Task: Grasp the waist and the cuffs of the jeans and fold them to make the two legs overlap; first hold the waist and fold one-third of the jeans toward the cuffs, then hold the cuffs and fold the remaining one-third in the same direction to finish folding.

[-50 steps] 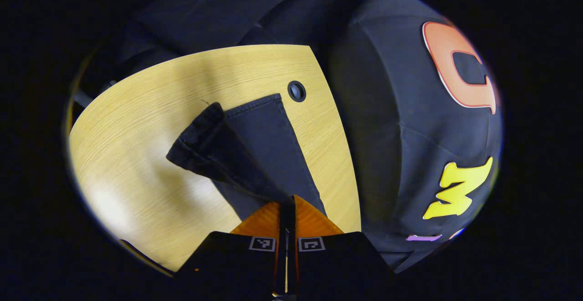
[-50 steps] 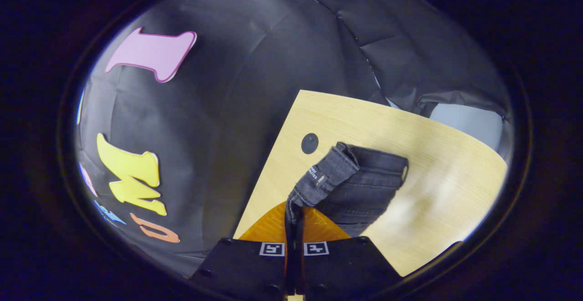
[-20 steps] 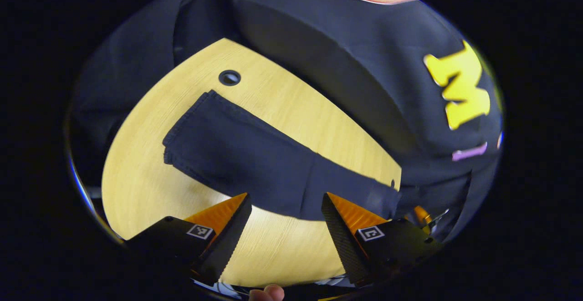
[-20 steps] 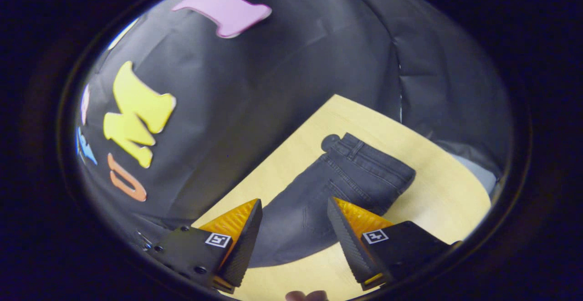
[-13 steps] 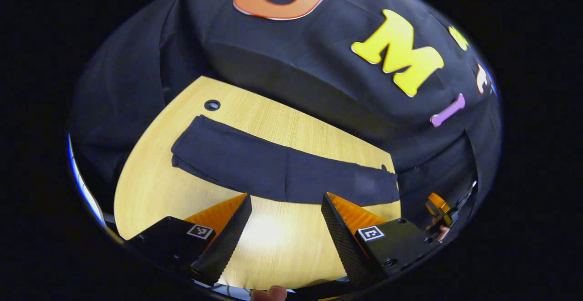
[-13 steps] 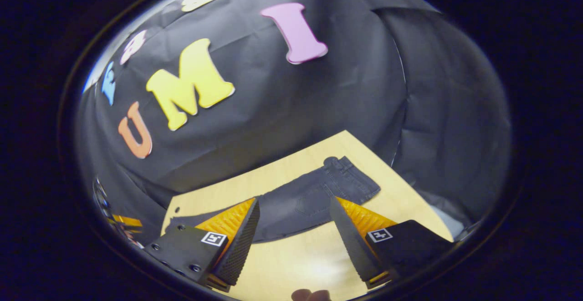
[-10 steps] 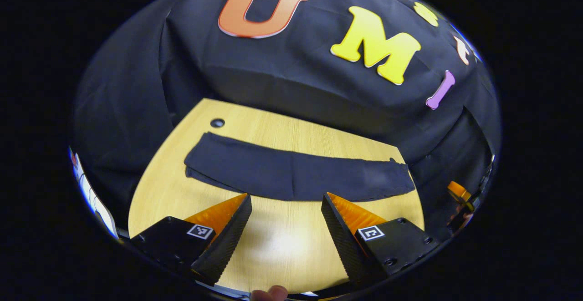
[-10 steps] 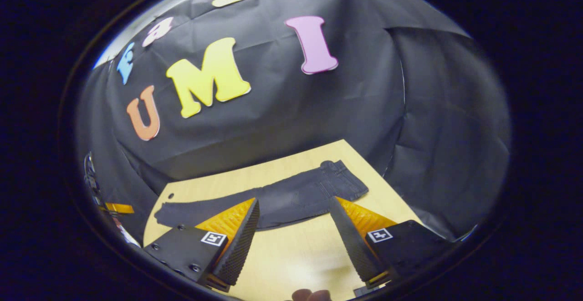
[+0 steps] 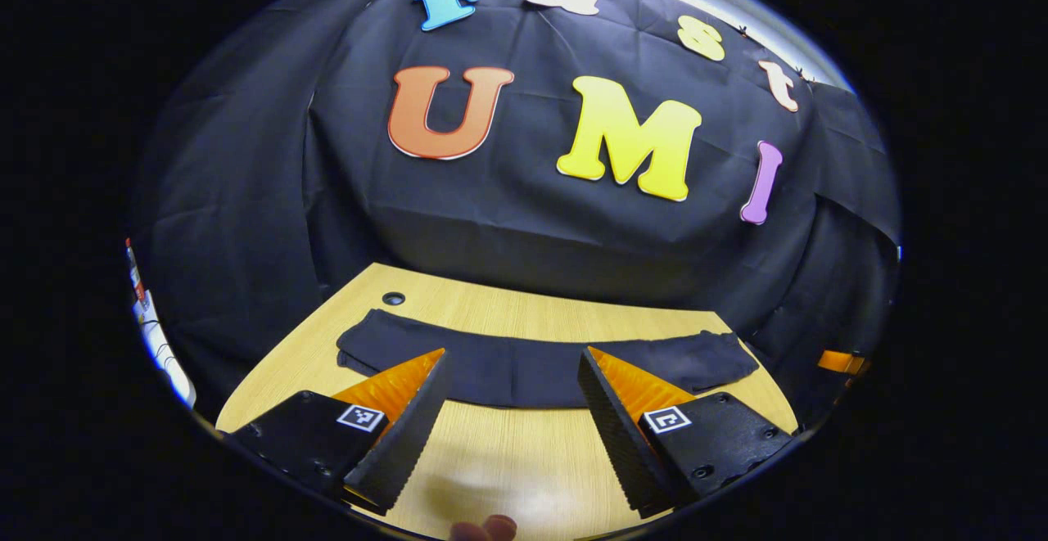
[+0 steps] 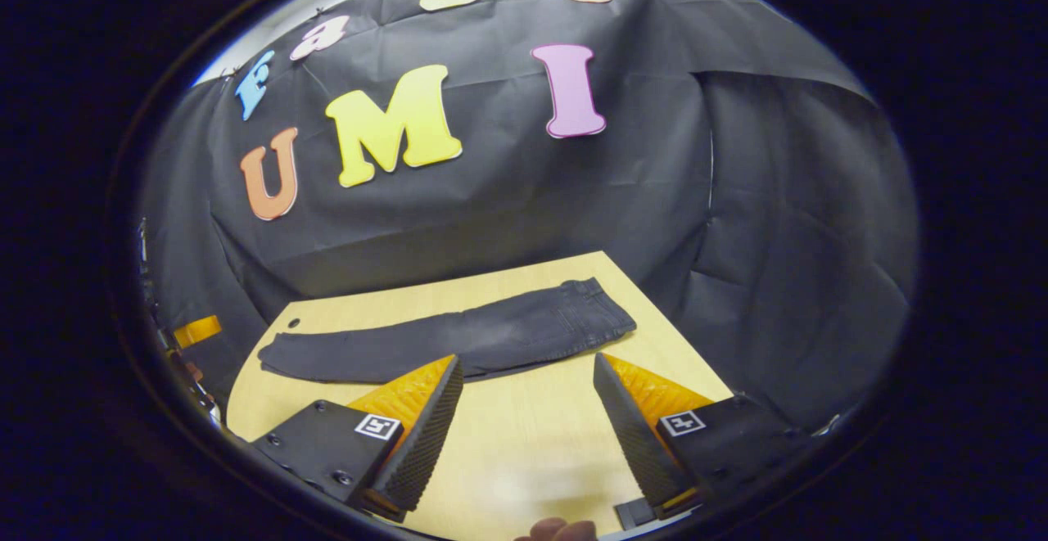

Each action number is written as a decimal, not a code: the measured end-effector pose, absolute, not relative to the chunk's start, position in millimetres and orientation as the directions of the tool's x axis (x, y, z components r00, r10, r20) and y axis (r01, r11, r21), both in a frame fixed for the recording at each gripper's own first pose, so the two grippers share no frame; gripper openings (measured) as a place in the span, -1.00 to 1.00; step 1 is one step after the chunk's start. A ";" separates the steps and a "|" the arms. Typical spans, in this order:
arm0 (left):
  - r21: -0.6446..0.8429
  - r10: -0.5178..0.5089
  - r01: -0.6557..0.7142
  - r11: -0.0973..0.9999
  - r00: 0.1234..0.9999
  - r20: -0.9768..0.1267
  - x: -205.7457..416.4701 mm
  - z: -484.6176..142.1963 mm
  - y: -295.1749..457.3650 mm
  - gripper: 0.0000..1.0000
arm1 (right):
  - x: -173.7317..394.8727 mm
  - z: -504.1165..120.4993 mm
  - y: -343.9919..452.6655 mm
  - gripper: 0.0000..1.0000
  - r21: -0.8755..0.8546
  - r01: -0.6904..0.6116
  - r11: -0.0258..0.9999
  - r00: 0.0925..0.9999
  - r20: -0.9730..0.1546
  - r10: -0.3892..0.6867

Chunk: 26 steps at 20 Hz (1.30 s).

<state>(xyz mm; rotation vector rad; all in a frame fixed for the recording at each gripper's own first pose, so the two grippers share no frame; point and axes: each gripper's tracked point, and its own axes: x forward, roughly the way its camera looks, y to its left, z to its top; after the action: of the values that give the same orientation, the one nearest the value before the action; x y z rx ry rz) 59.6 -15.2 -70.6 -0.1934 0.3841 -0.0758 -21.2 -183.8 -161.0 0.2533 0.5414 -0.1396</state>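
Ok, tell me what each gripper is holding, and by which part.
Nothing. The left gripper and right gripper are open above the table; the jeans lie flat beyond them.

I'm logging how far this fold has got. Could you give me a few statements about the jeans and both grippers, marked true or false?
1. The jeans lie flat along the table, legs overlapped. True.
2. The left gripper is shut on a cuff. False: its jaws stand open, off the jeans.
3. The right gripper is open and holds nothing. True.
4. The waist is folded a third toward the cuffs. False: the jeans lie at full length.
5. The jeans hang over the table's near edge. False: bare table lies in front of them.
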 end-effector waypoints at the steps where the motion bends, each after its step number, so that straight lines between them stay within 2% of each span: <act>1: -0.185 -0.104 0.040 0.982 0.930 -0.354 60.9 -66.5 -20.4 0.98 | -21.5 -168.7 -191.7 0.87 0.211 0.210 0.955 0.843 -0.533 -0.067; 6: -0.108 -0.057 0.025 0.994 0.951 -0.304 79.0 -39.1 -31.3 0.98 | 3.7 -199.8 -225.1 0.87 0.255 0.268 0.929 0.832 -0.548 -0.090; 7: -0.088 -0.037 0.013 0.996 0.958 -0.284 80.1 -29.8 -32.8 0.97 | 11.9 -206.6 -233.3 0.97 0.268 0.281 0.921 0.831 -0.548 -0.094; 8: -0.072 -0.026 0.008 0.997 0.966 -0.257 84.2 -20.2 -36.4 0.97 | 20.7 -213.1 -242.6 0.97 0.274 0.298 0.914 0.831 -0.546 -0.108; 9: -0.060 -0.016 0.002 0.998 0.971 -0.237 86.0 -12.9 -41.8 0.97 | 30.9 -220.3 -251.0 0.97 0.282 0.311 0.908 0.831 -0.544 -0.116; 10: -0.055 -0.005 -0.008 0.998 0.974 -0.226 87.4 -7.7 -46.4 0.97 | 38.8 -229.0 -258.3 0.87 0.286 0.323 0.902 0.830 -0.544 -0.124; 12: -0.057 0.014 -0.027 0.998 0.975 -0.222 87.8 -1.2 -55.9 0.96 | 56.9 -245.6 -270.1 0.87 0.298 0.330 0.896 0.824 -0.554 -0.120; 15: -0.070 0.028 -0.046 0.997 0.971 -0.239 83.5 -4.3 -69.0 0.96 | 87.9 -274.1 -292.5 0.87 0.284 0.331 0.900 0.816 -0.565 -0.122; 16: -0.074 0.033 -0.053 0.996 0.967 -0.252 82.1 -7.8 -72.2 0.96 | 97.7 -285.3 -301.6 0.97 0.280 0.339 0.898 0.811 -0.571 -0.128; 21: -0.085 0.056 -0.088 0.992 0.942 -0.332 80.0 -29.5 -82.6 0.96 | 147.5 -343.6 -340.0 0.97 0.280 0.392 0.876 0.776 -0.613 -0.151; 26: -0.084 0.072 -0.112 0.990 0.922 -0.381 84.1 -39.5 -84.0 0.96 | 172.9 -380.1 -351.7 1.00 0.283 0.411 0.867 0.755 -0.638 -0.150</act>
<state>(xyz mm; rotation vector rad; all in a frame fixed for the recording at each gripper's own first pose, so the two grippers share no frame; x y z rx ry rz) 84.1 -84.0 -39.5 -0.1050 0.3870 0.0945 172.9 -351.7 -380.1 0.4275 0.6475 -0.3161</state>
